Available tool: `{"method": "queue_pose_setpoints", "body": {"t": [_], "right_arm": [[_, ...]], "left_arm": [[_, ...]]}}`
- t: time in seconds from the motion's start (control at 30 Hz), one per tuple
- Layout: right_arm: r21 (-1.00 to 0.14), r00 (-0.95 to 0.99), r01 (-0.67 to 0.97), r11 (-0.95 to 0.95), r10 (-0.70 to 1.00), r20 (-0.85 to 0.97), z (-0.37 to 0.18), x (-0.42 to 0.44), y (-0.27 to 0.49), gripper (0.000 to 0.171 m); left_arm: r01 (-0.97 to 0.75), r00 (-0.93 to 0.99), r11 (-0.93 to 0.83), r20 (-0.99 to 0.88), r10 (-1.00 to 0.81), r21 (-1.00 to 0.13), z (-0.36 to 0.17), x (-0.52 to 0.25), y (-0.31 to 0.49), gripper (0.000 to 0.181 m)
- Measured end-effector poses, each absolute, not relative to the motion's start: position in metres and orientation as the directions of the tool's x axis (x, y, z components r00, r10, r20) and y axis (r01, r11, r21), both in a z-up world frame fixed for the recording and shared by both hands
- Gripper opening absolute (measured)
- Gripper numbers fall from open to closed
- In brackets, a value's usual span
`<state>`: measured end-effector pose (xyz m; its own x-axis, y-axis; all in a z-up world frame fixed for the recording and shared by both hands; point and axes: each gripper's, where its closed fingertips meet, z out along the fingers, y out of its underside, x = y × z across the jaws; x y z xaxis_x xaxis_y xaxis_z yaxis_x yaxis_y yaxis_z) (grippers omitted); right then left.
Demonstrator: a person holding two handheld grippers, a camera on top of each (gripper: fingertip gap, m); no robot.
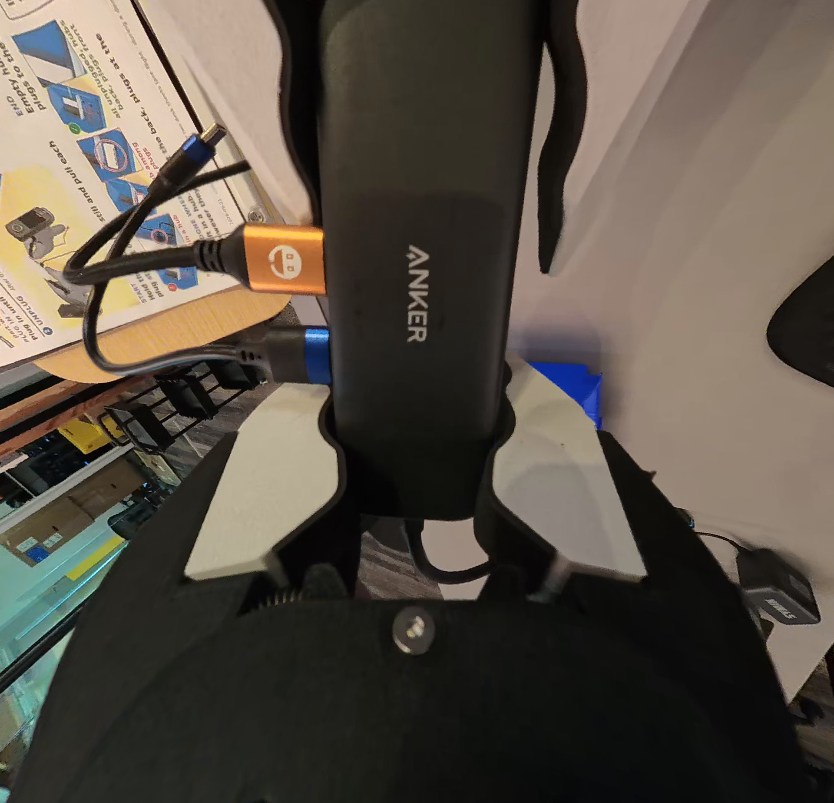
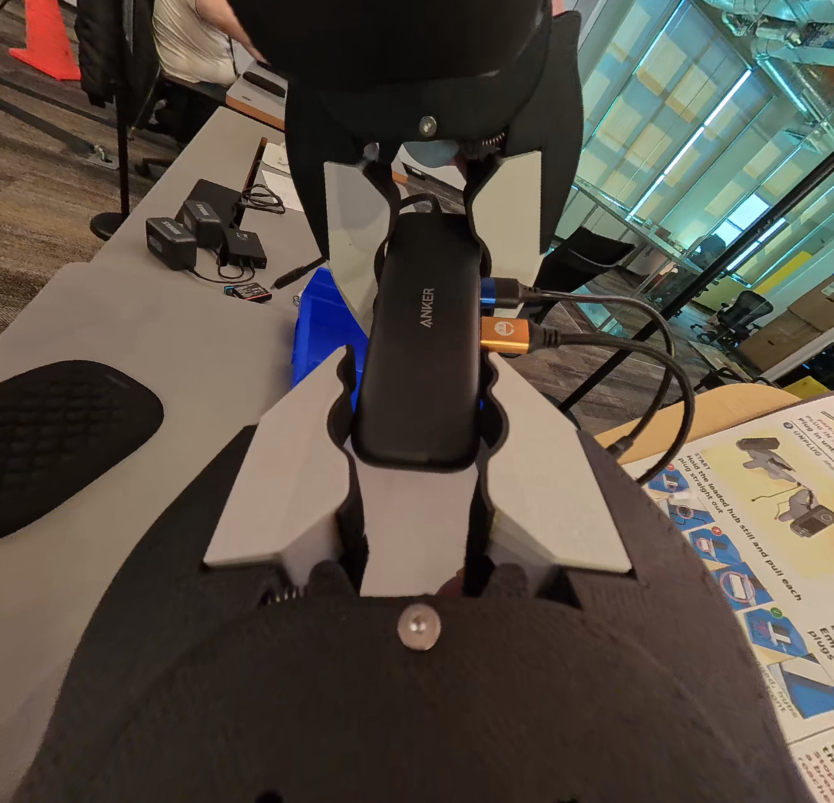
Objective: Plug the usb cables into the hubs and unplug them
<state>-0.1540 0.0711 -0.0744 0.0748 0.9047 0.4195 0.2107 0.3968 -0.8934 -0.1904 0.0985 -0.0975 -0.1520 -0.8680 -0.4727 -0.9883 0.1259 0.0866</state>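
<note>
- Looking along the left gripper [image 1: 417, 461] in the left wrist view, fingers closing on the near end of a black hub [image 1: 419, 248], which is stretching away up the middle of the picture, held off the table.
- Showing the orange plug [image 1: 285, 258] sitting in a port on the hub's left side, and the blue plug [image 1: 307, 353] sitting in the next port, nearer the camera.
- Trailing two black cables away to the left; a loose blue-tipped connector [image 1: 202, 144] hanging free beyond them, touching nothing.
- Reaching in from the top, the right gripper [image 1: 419, 41] clamping the hub's far end.
- Lying at upper left, a printed instruction sheet [image 1: 67, 158] on a wooden board.
- Peeking out beside the hub at lower right, a blue bin [image 1: 573, 388] on the grey table [image 1: 704, 284].

- Switching to the right wrist view: right gripper [image 2: 417, 433] fingers pressing on both sides of the hub [image 2: 419, 366], squeezing its near end.
- Facing it from the top, the left gripper [image 2: 433, 235] gripping the hub's other end.
- Sticking out of the hub's right side, the blue plug [image 2: 494, 293] farther off and the orange plug [image 2: 505, 335] nearer, both seated, cables [image 2: 668, 375] looping right and down.
- Sitting under the hub to the left, the blue bin [image 2: 325, 325].
- Resting on the table [image 2: 180, 352] at left, a black pad [image 2: 58, 438]; well behind it, small black chargers [image 2: 194, 235].
- Lying at lower right, the instruction sheet [image 2: 740, 533].
- Sitting in the far upper left, a person [image 2: 194, 27].
</note>
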Motion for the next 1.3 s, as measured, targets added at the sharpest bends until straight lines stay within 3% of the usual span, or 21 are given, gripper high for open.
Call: {"method": "queue_pose_setpoints", "body": {"t": [0.47,0.6,0.83,0.97,1.13,1.3], "right_arm": [[-0.916,0.043,0.157,0.368,0.924,0.379,-0.069,-0.152,0.066,0.054],[-0.915,0.041,0.151,0.375,0.922,0.384,-0.069,-0.149,0.069,0.065],[-0.923,0.000,0.065,0.379,0.925,0.380,-0.054,-0.133,0.065,0.067],[-0.932,-0.123,-0.047,0.360,0.923,0.364,-0.043,-0.114,0.049,0.065],[-0.962,-0.362,-0.219,0.163,0.902,0.235,-0.023,-0.066,0.035,0.051],[-0.974,-0.587,-0.225,-0.023,0.801,0.117,-0.030,-0.053,0.025,0.044]], "left_arm": [[-0.990,-0.106,0.136,-0.443,-0.890,-0.037,-0.096,-0.183,0.092,0.063],[-0.988,-0.093,0.135,-0.425,-0.900,-0.072,-0.093,-0.182,0.090,0.062],[-0.970,-0.045,0.130,-0.377,-0.925,-0.204,-0.087,-0.174,0.084,0.061],[-0.951,-0.036,0.136,-0.338,-0.940,-0.278,-0.083,-0.167,0.073,0.060],[-0.923,-0.076,0.180,-0.297,-0.952,-0.339,-0.076,-0.154,0.048,0.060],[-0.889,-0.161,0.242,-0.231,-0.960,-0.388,-0.072,-0.132,0.012,0.060]]}}
